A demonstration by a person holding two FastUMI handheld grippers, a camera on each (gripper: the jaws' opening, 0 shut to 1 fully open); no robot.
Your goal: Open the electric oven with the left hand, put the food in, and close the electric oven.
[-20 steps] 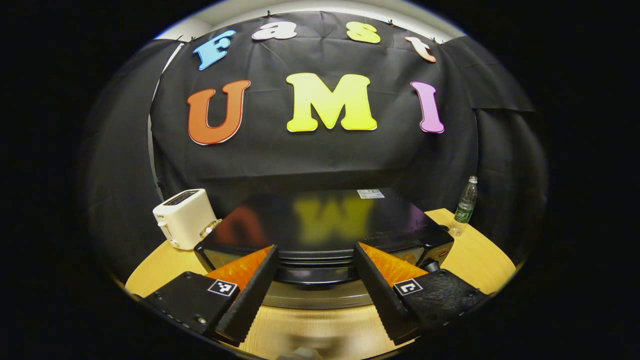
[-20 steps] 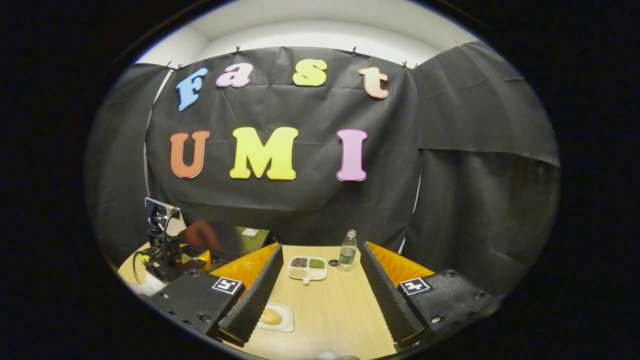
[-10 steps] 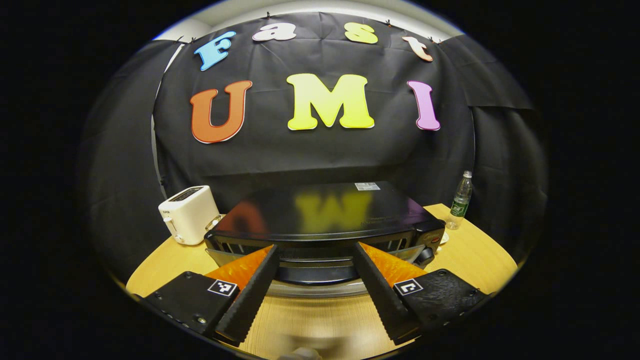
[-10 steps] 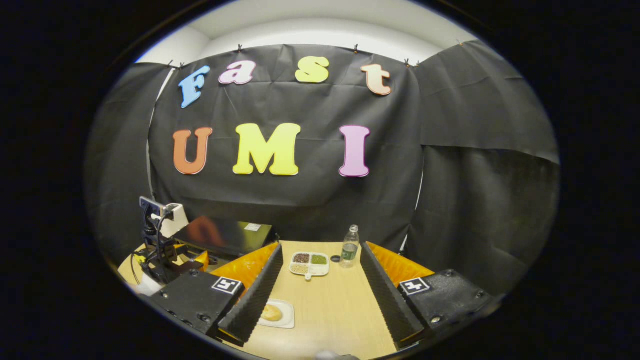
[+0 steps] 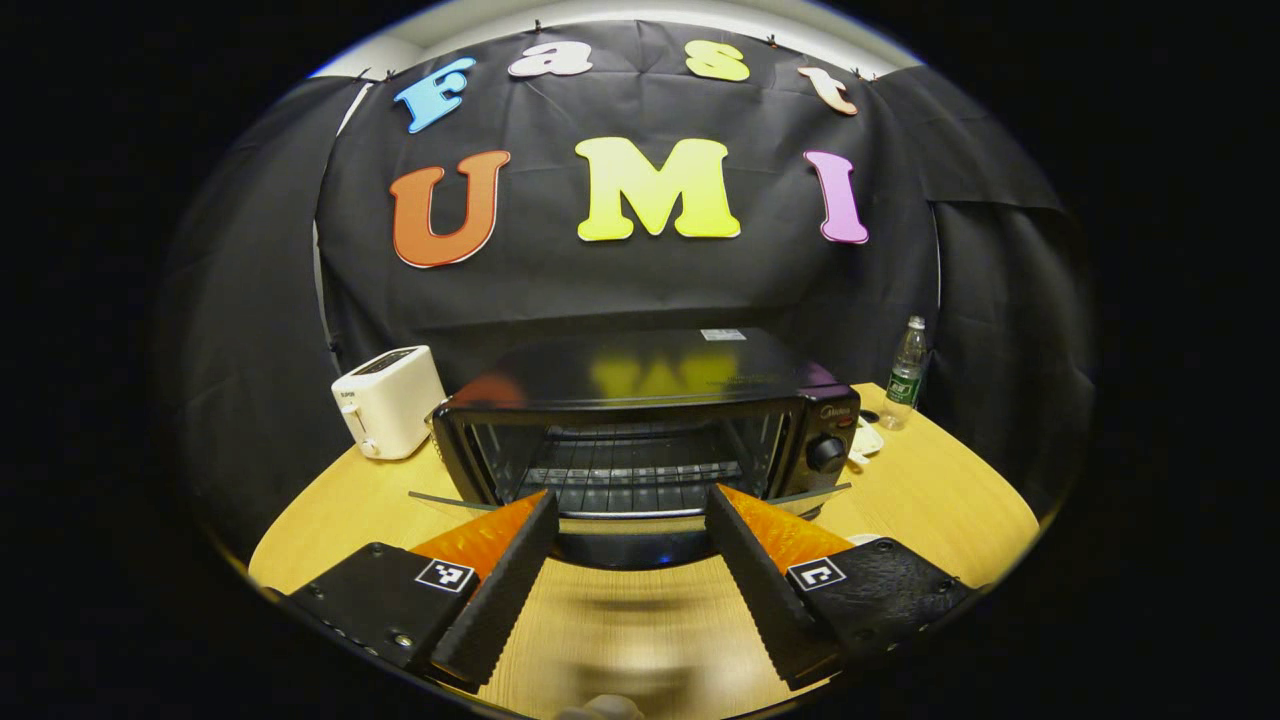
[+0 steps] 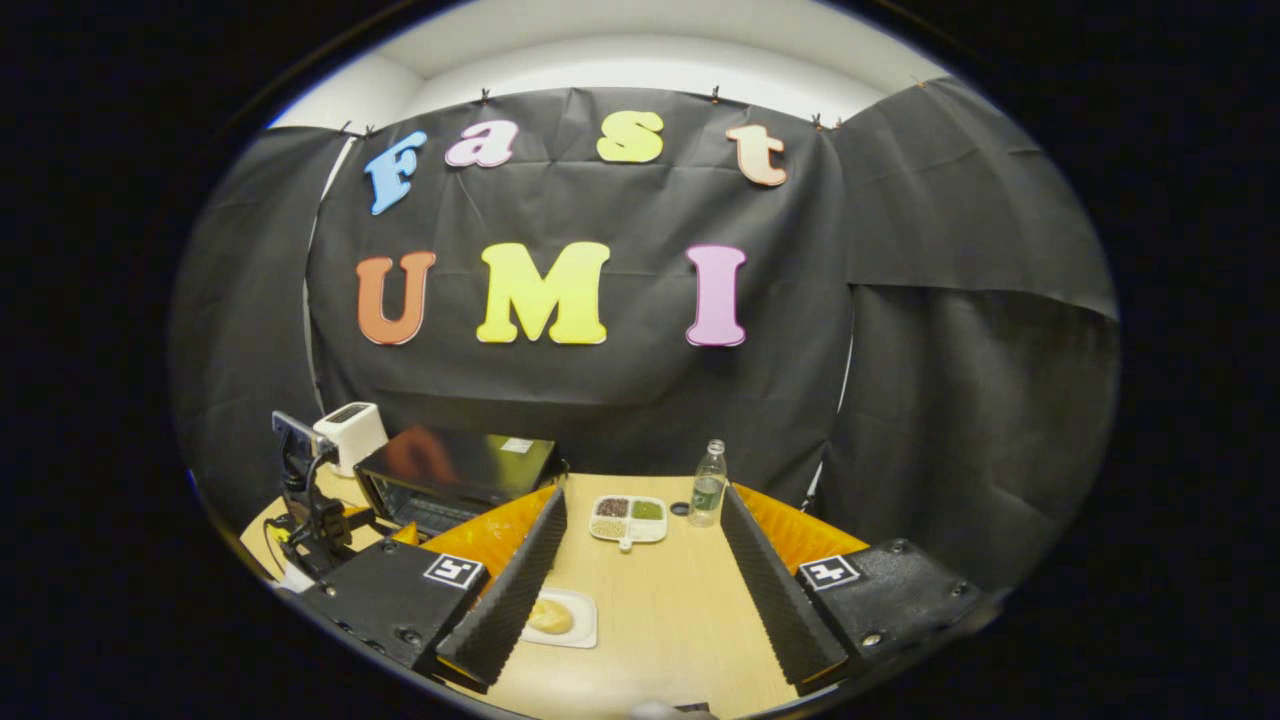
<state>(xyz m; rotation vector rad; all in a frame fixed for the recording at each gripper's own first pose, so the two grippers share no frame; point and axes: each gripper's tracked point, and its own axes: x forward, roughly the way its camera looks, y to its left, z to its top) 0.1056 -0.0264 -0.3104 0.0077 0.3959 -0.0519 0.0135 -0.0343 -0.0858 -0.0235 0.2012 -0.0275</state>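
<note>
Oven door (image 5: 628, 500) lies dropped open; left tool (image 5: 628, 545) straddles its handle, fingers apart. Right tool (image 6: 635, 585), spread empty, should close squarely on the bread (image 6: 550, 616).

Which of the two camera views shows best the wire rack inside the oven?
The left gripper view. It faces the oven front-on with the door down, so the wire rack lies plain across the cavity. The right gripper view shows the oven far off at an angle, behind the left gripper; its rack is too small to tell.
</note>
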